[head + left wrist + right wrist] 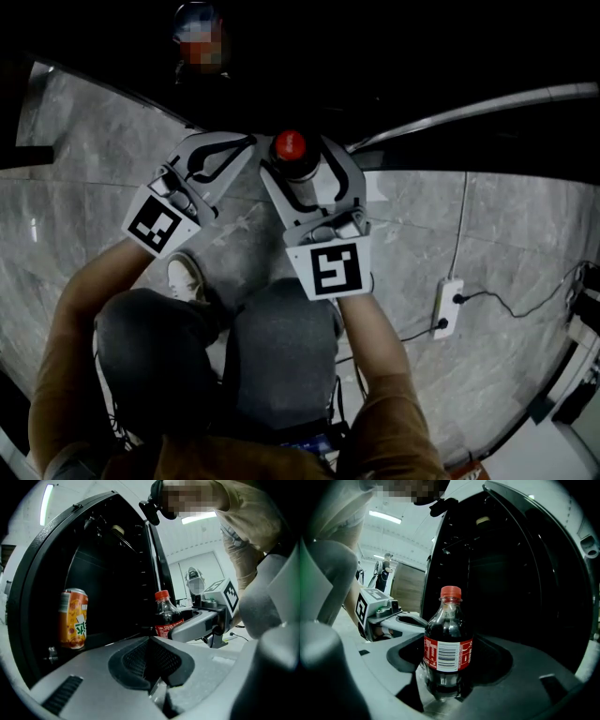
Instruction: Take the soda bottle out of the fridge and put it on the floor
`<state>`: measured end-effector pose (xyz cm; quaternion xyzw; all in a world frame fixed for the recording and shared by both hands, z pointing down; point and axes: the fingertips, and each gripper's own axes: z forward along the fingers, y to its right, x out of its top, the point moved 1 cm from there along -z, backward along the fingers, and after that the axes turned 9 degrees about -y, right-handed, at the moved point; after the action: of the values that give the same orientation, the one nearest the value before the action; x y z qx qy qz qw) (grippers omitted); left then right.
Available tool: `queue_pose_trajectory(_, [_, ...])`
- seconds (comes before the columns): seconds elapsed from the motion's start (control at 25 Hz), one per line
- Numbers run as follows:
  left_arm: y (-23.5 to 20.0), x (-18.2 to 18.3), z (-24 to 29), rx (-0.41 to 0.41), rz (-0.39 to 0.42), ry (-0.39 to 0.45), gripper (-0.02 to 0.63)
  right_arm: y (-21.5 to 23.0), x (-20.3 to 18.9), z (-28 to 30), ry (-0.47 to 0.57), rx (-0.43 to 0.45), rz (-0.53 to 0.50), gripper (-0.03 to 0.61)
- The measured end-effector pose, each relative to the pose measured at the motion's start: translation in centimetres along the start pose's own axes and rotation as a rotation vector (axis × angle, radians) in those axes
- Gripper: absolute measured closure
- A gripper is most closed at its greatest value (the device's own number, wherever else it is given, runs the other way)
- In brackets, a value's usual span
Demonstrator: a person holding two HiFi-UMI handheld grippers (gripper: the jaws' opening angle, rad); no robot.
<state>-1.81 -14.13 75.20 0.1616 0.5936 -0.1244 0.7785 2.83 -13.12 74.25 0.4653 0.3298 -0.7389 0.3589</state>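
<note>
Bottle (447,644): upright, dark cola, red cap, red label with a barcode. It stands clamped between the jaws of the right gripper (300,173), in front of the dark open fridge (511,573). In the head view its cap shows at 12 o'clock of that gripper's marker cube. Left gripper (220,150): at 9 o'clock of the bottle, jaws drawn together on nothing. An orange can (72,618) stands in the fridge.

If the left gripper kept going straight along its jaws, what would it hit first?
Probably the soda bottle held in the right gripper, just right of its line; otherwise the open fridge interior. Depth is unclear.
</note>
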Motion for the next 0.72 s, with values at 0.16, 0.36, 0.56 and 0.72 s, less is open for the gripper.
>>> queue_pose_trajectory(0.16, [-0.3,-3.0,0.5,0.017,-0.038,-0.02,0.612,0.5,-1.7,1.2,0.034,0.023,0.137,0.282])
queue_pose_trajectory(0.36, [-1.0,-5.7,1.4,0.039,-0.057,-0.039,0.612,1.3,-4.1,2.3,0.018,0.009,0.083,0.281])
queue_pose_trajectory(0.56, [-0.3,-8.1,3.1,0.02,-0.032,-0.097,0.612,0.4,-7.2,3.4,-0.043,0.022,0.041,0.281])
queue_pose_trajectory(0.72, [-0.6,-9.9,4.0,0.02,-0.045,-0.128,0.612,-0.4,-9.6,4.3,-0.091,0.019,0.065,0.281])
